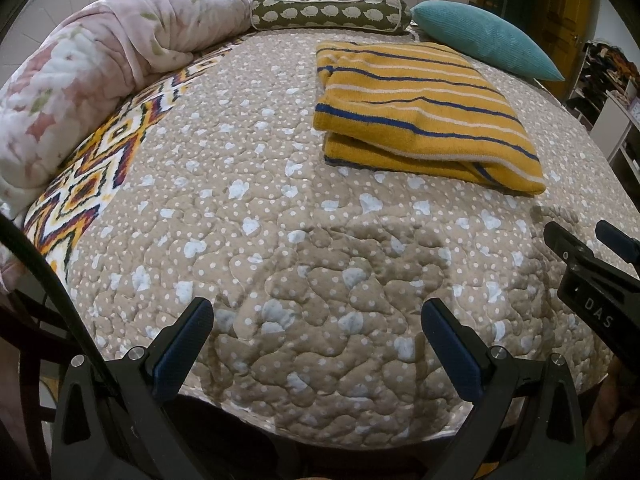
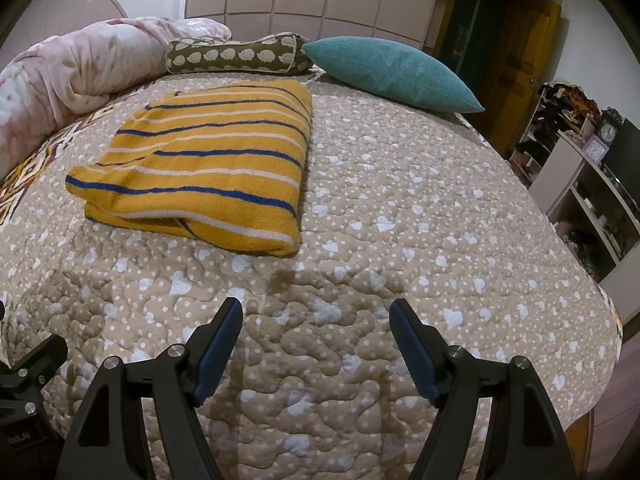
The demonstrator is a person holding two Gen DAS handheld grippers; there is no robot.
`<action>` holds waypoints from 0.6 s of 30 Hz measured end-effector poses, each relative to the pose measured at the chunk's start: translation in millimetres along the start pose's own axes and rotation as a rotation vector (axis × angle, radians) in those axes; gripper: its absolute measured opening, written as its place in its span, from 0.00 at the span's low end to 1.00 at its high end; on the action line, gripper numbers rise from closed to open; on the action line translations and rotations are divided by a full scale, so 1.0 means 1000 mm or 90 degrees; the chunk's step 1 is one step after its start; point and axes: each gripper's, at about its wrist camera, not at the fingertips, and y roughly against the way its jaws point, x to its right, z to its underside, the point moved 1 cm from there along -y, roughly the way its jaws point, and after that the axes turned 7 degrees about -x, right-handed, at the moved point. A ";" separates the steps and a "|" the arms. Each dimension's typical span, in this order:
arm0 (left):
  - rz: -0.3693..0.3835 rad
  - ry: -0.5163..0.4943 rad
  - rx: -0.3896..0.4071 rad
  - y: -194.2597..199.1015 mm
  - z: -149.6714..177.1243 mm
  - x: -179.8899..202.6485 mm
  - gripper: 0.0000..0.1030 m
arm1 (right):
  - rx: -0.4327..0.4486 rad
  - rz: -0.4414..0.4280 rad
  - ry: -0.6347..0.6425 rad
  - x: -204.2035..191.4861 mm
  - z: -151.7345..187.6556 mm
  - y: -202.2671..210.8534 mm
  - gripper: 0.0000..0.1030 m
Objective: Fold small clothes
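Observation:
A yellow garment with blue and white stripes lies folded flat on the beige quilted bed cover. It also shows in the right wrist view, left of centre. My left gripper is open and empty, hovering over the near part of the bed, well short of the garment. My right gripper is open and empty too, just in front of the garment's near right corner. The right gripper's fingers also show at the right edge of the left wrist view.
A rolled pink floral blanket lies along the left side. A green patterned bolster and a teal cushion lie at the head of the bed. White shelves stand to the right of the bed.

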 end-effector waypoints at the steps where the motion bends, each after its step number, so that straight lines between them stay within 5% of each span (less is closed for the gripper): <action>1: 0.000 0.000 0.000 0.000 0.000 0.000 1.00 | -0.001 0.001 0.001 0.000 0.000 0.000 0.78; 18: 0.014 -0.002 -0.003 -0.003 0.001 0.001 1.00 | 0.000 0.033 0.020 -0.003 0.001 -0.001 0.78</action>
